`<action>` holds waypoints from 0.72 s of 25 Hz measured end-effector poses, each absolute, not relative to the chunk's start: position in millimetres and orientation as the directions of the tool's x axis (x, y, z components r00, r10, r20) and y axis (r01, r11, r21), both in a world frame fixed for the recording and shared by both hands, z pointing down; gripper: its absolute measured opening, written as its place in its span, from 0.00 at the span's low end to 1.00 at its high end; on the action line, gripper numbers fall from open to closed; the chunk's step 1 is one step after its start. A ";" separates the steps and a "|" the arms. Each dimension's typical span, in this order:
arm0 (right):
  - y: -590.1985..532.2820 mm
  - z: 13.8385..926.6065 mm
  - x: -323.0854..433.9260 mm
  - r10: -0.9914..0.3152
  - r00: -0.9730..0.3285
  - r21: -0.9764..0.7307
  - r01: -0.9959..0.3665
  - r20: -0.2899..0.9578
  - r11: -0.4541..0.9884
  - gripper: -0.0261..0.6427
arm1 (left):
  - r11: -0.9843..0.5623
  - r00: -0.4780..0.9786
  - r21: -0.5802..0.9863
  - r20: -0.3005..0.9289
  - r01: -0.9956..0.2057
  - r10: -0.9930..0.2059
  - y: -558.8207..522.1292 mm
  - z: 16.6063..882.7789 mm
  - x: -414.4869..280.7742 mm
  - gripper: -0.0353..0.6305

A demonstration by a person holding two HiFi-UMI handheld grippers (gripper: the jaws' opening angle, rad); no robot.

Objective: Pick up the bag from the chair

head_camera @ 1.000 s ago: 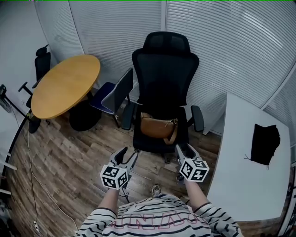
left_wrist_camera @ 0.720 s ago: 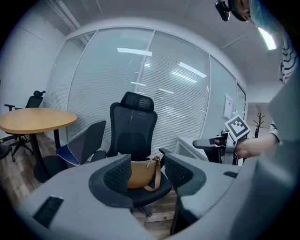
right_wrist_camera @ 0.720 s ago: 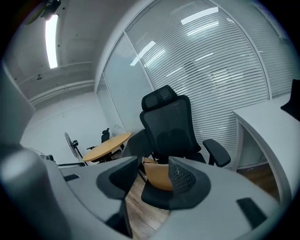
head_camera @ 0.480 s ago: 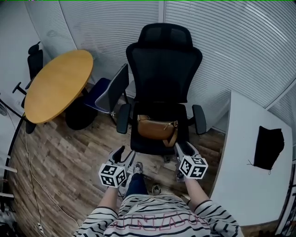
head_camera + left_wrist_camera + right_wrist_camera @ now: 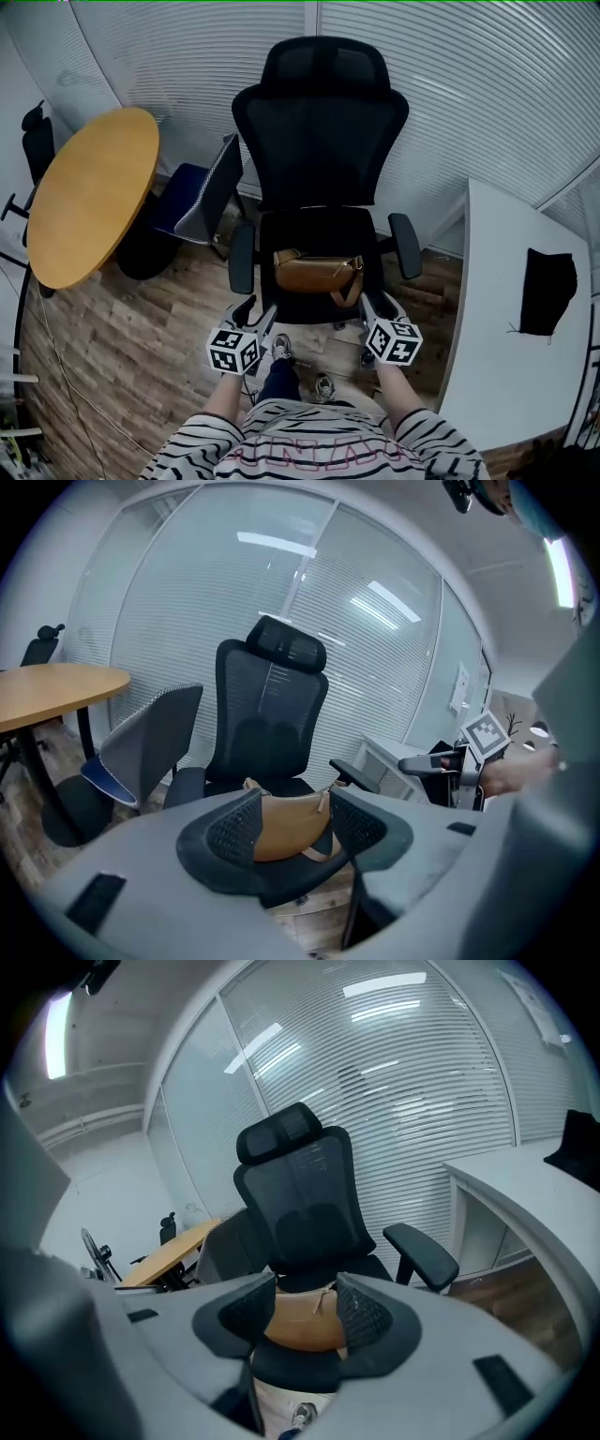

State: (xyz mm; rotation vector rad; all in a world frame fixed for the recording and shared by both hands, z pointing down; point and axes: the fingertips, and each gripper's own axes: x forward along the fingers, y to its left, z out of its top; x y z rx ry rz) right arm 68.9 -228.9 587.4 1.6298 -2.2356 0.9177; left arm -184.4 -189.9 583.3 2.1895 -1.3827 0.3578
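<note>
A tan leather bag (image 5: 317,274) lies on the seat of a black mesh office chair (image 5: 319,159), near its front edge, strap hanging at the right. It shows between the jaws in the left gripper view as the bag (image 5: 286,825) and in the right gripper view as the bag (image 5: 302,1322). My left gripper (image 5: 253,314) is held open just short of the seat's front left. My right gripper (image 5: 373,307) is open at the front right. Neither touches the bag.
A round wooden table (image 5: 84,197) stands at the left with a blue and grey chair (image 5: 202,192) beside it. A white desk (image 5: 520,337) at the right carries a black cloth (image 5: 548,292). The chair's armrests (image 5: 405,246) flank the seat. Blinds cover the walls behind.
The person has stepped closer to the chair. Both grippers now sit nearer the seat's front edge, and the bag appears larger and more central.
</note>
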 end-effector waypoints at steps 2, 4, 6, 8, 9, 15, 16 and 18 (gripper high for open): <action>-237.0 597.4 68.4 -0.777 -0.333 -0.344 -0.925 0.535 0.159 0.33 | -0.357 0.460 0.294 0.492 -0.887 -0.739 -204.9 594.3 -186.5 0.36; -243.9 606.9 66.8 -0.775 -0.309 -0.337 -0.932 0.552 0.133 0.33 | -0.369 0.476 0.302 0.504 -0.879 -0.720 -218.1 604.6 -189.0 0.36; -251.6 616.8 65.2 -0.771 -0.292 -0.333 -0.936 0.566 0.111 0.33 | -0.375 0.487 0.311 0.520 -0.873 -0.702 -230.0 616.0 -191.4 0.36; -259.5 628.0 65.8 -0.768 -0.277 -0.329 -0.940 0.578 0.092 0.33 | -0.377 0.493 0.318 0.535 -0.870 -0.686 -240.2 629.1 -192.6 0.36; -263.4 633.7 66.7 -0.767 -0.269 -0.324 -0.942 0.583 0.084 0.33 | -0.379 0.496 0.321 0.543 -0.868 -0.678 -244.6 636.0 -192.8 0.37; -288.3 669.6 69.8 -0.763 -0.229 -0.304 -0.952 0.605 0.045 0.33 | -0.386 0.515 0.340 0.583 -0.857 -0.629 -266.5 677.6 -190.9 0.38; -293.0 675.1 69.2 -0.763 -0.229 -0.303 -0.952 0.605 0.045 0.33 | -0.388 0.519 0.344 0.585 -0.855 -0.623 -270.8 682.7 -189.9 0.38; -301.8 685.8 67.8 -0.764 -0.232 -0.307 -0.951 0.602 0.046 0.33 | -0.393 0.528 0.352 0.583 -0.849 -0.618 -280.0 690.9 -186.9 0.38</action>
